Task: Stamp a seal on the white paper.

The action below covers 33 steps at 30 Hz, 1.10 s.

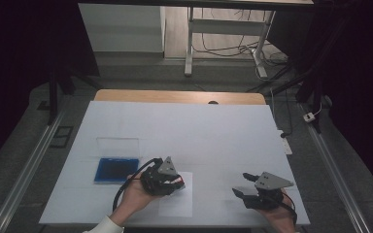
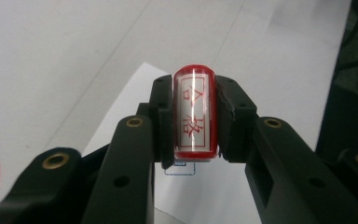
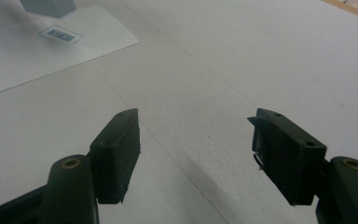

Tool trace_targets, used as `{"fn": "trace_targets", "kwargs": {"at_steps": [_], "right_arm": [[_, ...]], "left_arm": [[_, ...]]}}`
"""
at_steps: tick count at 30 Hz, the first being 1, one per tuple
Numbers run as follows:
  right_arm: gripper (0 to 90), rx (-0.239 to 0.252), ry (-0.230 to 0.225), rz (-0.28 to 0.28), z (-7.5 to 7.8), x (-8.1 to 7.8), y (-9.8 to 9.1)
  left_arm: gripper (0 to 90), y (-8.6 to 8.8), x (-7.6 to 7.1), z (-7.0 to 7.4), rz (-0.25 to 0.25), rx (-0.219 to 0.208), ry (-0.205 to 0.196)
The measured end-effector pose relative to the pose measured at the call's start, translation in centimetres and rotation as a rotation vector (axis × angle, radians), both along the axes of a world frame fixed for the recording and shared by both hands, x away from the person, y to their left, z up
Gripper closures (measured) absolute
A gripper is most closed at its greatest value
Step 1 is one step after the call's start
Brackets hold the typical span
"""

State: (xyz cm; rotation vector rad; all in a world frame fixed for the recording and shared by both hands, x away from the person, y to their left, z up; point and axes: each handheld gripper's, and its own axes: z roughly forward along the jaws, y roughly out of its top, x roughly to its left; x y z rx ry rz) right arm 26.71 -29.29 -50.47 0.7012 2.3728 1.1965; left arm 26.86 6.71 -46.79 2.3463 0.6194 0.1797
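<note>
My left gripper [image 1: 177, 183] is shut on a stamp [image 2: 194, 114] with a red rim and red characters on its pale face, which points toward the camera in the left gripper view. The black pads [image 2: 162, 116] press on both of its sides. It hangs just above a white sheet of paper [image 1: 177, 203], and a small blue-outlined box [image 2: 181, 169] printed on the sheet shows just below it. My right gripper [image 1: 241, 184] rests near the table's front right, open, with nothing between its fingers [image 3: 116, 154].
A blue ink pad [image 1: 117, 170] lies left of the left hand, with its clear lid [image 1: 118, 144] behind it. The white table cover [image 1: 199, 131] stretches bare beyond. In the right gripper view the paper [image 3: 51, 51] carries a printed blue box [image 3: 60, 34].
</note>
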Motion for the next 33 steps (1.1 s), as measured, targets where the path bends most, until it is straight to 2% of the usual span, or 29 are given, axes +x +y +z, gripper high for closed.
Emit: {"fn": "trace_targets", "kwargs": {"at_steps": [3, 9, 11, 19, 23, 33], "right_arm": [[31.6, -0.005, -0.001, 0.002, 0.0, 0.0, 0.0], [31.6, -0.022, -0.004, -0.007, -0.1, 0.0, 0.0], [31.6, -0.012, -0.001, -0.001, -0.2, 0.0, 0.0], [31.5, -0.014, -0.009, -0.014, 0.0, 0.0, -0.2], [31.5, 0.002, -0.006, -0.015, -0.1, 0.1, -0.4], [31.4, -0.005, -0.004, -0.015, -0.2, 0.1, -0.5]], "left_arm": [[70.1, 0.5, -0.1, 0.6, 0.008, -0.025, -0.012], [70.0, 1.4, 0.0, 1.2, 0.023, -0.068, -0.008], [70.0, 1.7, 0.0, 1.4, 0.027, -0.089, -0.004], [70.0, 2.7, -0.3, 2.6, 0.03, -0.124, -0.028], [70.0, 3.2, -0.3, 2.8, 0.035, -0.129, -0.026], [70.0, 4.2, -0.2, 3.0, 0.057, -0.134, -0.027]]}}
